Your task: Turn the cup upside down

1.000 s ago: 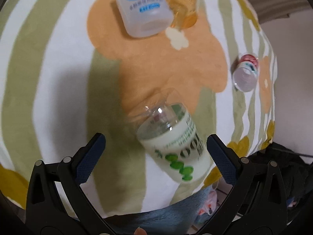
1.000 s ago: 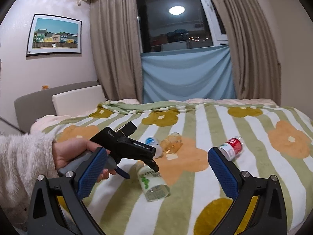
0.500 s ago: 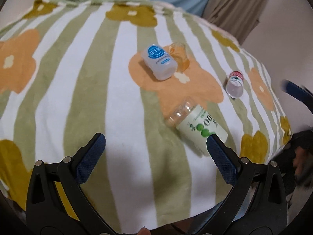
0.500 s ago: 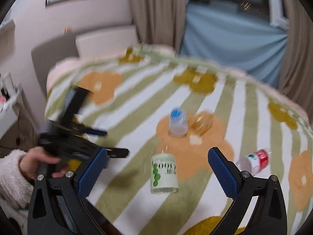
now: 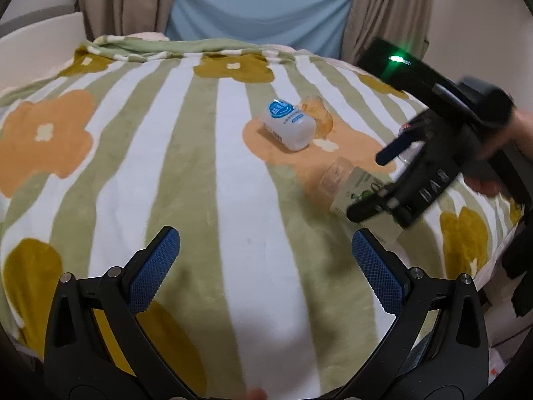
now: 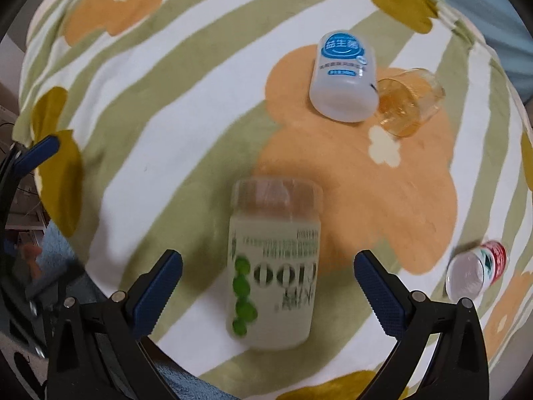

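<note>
A clear cup with a white label and green dots (image 6: pixel 273 266) lies on its side on the striped blanket, clear end away from me. My right gripper (image 6: pixel 268 276) is open, its fingers either side of the cup and above it, not touching. The left wrist view shows this cup (image 5: pixel 353 186) partly hidden behind the right gripper (image 5: pixel 379 180). My left gripper (image 5: pixel 263 266) is open and empty over bare blanket near the front edge.
A white bottle with a blue label (image 6: pixel 343 76) (image 5: pixel 288 123) and an amber glass cup (image 6: pixel 406 100) (image 5: pixel 316 113) lie on their sides on an orange flower. A small red-labelled bottle (image 6: pixel 476 270) lies at the right. The bed edge (image 6: pixel 233 366) is close below.
My left gripper pulled back from the green-dotted cup and tilted up towards the curtains. My right gripper swung down and in over that cup.
</note>
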A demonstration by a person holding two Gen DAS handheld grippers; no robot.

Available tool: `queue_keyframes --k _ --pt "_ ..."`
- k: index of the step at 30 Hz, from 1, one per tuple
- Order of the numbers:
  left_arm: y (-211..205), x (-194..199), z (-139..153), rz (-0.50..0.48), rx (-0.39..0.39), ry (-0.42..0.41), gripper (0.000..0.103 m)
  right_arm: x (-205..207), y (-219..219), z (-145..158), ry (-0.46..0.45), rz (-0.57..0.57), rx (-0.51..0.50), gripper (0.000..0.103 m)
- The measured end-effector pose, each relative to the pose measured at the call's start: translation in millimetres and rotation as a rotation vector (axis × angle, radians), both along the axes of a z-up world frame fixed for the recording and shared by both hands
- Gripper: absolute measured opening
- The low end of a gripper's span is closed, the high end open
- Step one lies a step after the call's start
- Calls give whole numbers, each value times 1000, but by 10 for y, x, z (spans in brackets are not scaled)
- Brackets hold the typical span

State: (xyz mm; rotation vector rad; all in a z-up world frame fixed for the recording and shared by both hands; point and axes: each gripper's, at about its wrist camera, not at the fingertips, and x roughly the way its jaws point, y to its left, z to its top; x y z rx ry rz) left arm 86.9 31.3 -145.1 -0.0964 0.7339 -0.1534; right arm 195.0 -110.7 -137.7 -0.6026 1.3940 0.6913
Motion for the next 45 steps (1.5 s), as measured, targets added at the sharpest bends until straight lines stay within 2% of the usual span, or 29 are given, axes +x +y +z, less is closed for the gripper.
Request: queue_keyframes --k 2,6,11,13,19,21,23,25,27,29,30,32,36,41,45 --pt "8 -13 -19 -7 12 -4 103 114 17 -95 41 -29 -41 102" --pt "10 -21 -50 -17 16 -4 103 299 -12 -238 126 -63 -71 79" --pt "13 -28 -84 -22 21 4 103 344 30 -297 180 -27 -99 71" --pt "20 -30 -88 -23 15 6 103 346 81 -305 190 -12 -112 58" --pt "33 -42 -65 -20 20 0 103 337 122 -215 162 11 -119 58" --pt "34 -48 -52 -17 24 -5 103 340 54 -34 128 -2 -57 58" --pt "38 -63 -24 -13 21 -14 103 366 -86 258 68 -67 73 58" --pt "36 -66 4 -8 19 -23 103 321 -290 627 -95 -132 222 58" --pt "25 -48 25 -5 25 -22 103 177 -541 916 -319 -238 336 58" --pt "4 -35 42 0 36 -21 103 -12 -709 993 -470 -328 434 58" --pt "-4 -39 49 0 38 -20 103 -129 -760 953 -523 -363 492 58" --pt "-17 -73 68 0 41 -22 103 -261 -775 797 -588 -409 545 58" --pt "-29 -119 101 -6 35 -29 103 -315 -633 478 -635 -441 548 58" --pt "-29 -98 127 7 39 -34 103 -302 -556 77 -582 -499 576 58" --pt "-15 -80 125 7 31 -31 103 -396 -584 0 -598 -468 576 58"
